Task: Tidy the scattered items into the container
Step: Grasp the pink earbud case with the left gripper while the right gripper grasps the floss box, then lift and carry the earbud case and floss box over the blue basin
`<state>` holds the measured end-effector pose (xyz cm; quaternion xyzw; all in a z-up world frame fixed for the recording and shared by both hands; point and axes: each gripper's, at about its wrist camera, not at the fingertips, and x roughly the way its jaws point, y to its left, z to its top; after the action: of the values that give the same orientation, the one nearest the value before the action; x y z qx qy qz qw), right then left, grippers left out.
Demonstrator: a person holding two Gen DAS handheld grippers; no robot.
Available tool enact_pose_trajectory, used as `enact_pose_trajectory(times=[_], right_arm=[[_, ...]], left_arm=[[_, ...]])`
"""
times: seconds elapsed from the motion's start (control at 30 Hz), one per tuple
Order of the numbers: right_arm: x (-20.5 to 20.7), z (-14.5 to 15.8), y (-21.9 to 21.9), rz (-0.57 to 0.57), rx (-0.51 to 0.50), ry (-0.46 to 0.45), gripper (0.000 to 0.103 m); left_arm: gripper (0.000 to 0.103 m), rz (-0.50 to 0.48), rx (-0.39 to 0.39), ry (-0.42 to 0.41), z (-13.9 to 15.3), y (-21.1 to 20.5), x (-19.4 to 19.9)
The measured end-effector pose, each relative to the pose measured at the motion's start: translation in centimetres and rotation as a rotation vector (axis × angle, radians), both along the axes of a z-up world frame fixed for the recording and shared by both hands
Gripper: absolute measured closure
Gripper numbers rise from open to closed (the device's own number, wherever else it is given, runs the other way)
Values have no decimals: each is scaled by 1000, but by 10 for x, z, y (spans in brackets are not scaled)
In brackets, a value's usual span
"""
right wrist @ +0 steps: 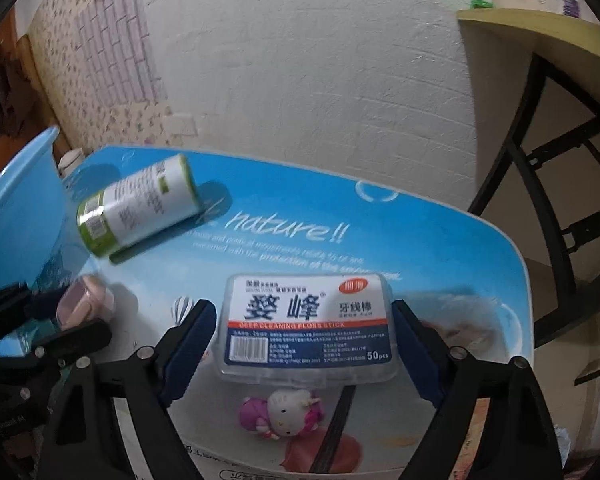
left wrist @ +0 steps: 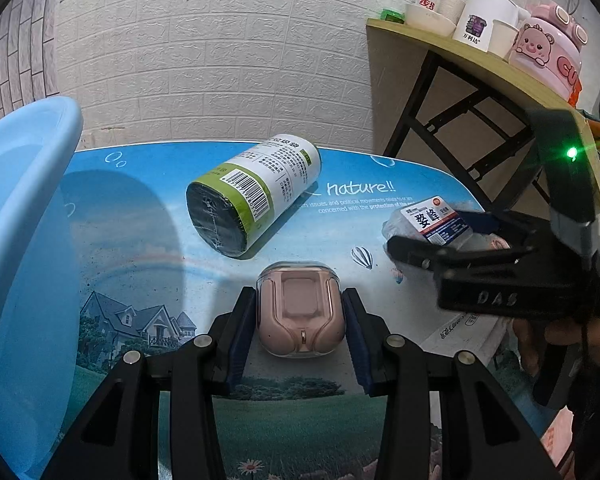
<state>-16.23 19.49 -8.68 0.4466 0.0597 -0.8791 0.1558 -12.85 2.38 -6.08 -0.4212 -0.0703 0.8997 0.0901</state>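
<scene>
My left gripper [left wrist: 300,312] is shut on a pink earbud case [left wrist: 301,308], low over the printed table [left wrist: 140,240]. My right gripper [right wrist: 304,320] is shut on a clear floss stick box [right wrist: 308,326] with a blue label; that box also shows in the left wrist view [left wrist: 436,220]. A green and white roll of bags [left wrist: 252,192] lies on its side at the back of the table; it also shows in the right wrist view [right wrist: 136,208]. The light blue basin [left wrist: 20,240] stands at the left, its rim also in the right wrist view [right wrist: 16,208].
A pink and white cat figurine [right wrist: 280,412] and a black stick [right wrist: 336,420] lie under the right gripper. A wooden side table [left wrist: 480,60] with cups, a kettle and a pink container stands at the back right. A white brick wall is behind.
</scene>
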Motion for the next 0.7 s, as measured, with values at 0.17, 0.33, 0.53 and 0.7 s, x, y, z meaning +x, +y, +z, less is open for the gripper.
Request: enact_pose_trajectory(times=[0.17, 0.33, 0.53, 0.7], right_arm=[[-2, -2, 0, 2, 2, -7, 18], [-5, -3, -5, 9, 12, -8, 21], [-2, -1, -4, -5, 7, 13, 21], [5, 10, -3, -5, -28, 37, 21]], left_arm=[[62, 0, 0, 0, 0, 0, 0], [62, -2, -2, 0, 1, 0, 0], [62, -4, -4, 0, 1, 0, 0], [62, -5, -19, 0, 1, 3, -1]])
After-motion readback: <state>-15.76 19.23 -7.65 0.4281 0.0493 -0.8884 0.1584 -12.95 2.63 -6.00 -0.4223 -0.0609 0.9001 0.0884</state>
